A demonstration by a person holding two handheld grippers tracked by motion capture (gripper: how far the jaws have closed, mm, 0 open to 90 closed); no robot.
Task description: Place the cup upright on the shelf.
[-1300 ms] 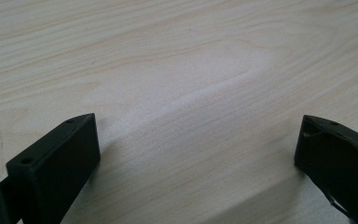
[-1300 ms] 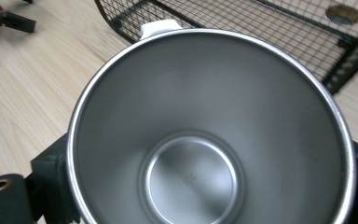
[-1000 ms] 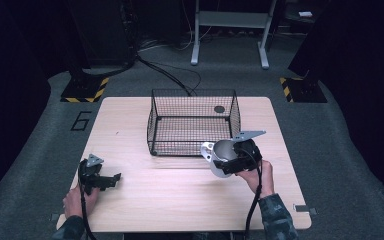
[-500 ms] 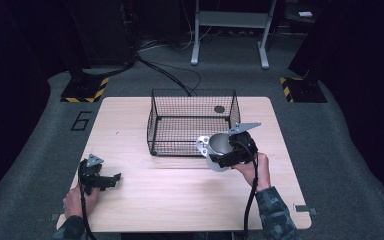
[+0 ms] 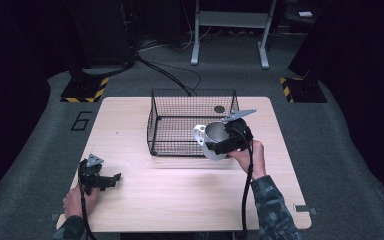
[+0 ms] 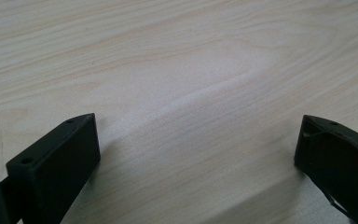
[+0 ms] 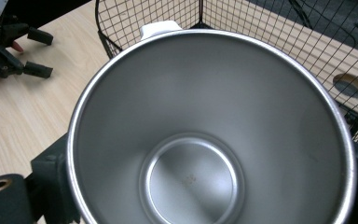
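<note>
The right gripper (image 5: 225,142) is clamped on a stainless steel cup (image 5: 213,140) (tilted, its mouth facing the camera), held against the front wall of the black wire basket (image 5: 180,125). The left gripper (image 5: 111,180), jaws wide apart, rests on the wooden table (image 5: 180,195).

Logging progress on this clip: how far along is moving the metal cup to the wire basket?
Done: the right claw has gripped the steel cup and holds it tilted above the table, at the wire basket's front right edge. In hand: carrying it over the rim. Left: lowering it inside and letting go. The left claw rests open on the table.
</note>
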